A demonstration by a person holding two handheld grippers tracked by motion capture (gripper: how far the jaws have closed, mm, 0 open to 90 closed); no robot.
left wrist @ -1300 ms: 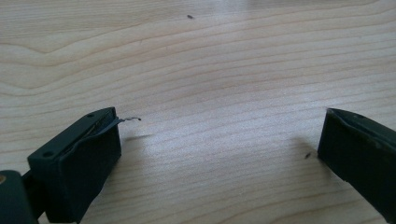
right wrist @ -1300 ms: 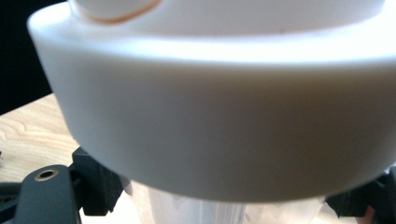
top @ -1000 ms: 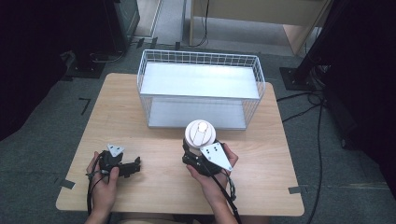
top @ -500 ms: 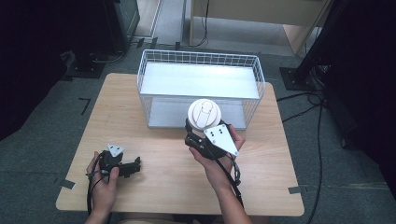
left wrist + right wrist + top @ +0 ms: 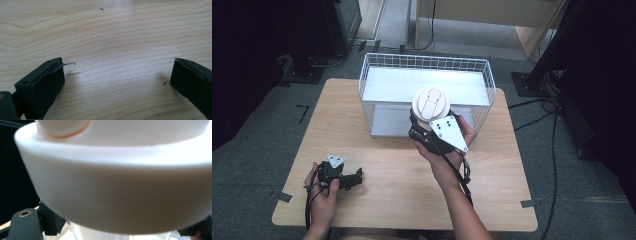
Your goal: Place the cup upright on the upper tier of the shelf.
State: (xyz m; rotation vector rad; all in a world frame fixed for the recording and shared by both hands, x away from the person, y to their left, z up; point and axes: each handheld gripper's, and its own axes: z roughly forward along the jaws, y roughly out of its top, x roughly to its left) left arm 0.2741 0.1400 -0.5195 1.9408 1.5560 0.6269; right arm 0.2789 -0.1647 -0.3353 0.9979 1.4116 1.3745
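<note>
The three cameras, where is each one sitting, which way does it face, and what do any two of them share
High view: above the person's side, facing forward and down on the table and wire basket; both forearms show.
Left gripper view: on the left gripper, facing the wood close up; its open jaws show.
Right gripper view: on the right gripper, facing the white lidded cup.
Shared: the cup appears in the high and right gripper views.

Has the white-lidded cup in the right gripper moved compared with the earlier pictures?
Yes. The cup, held in the right gripper, has gone up and toward the wire basket; it now overlaps the basket's front wall in the high view.
</note>
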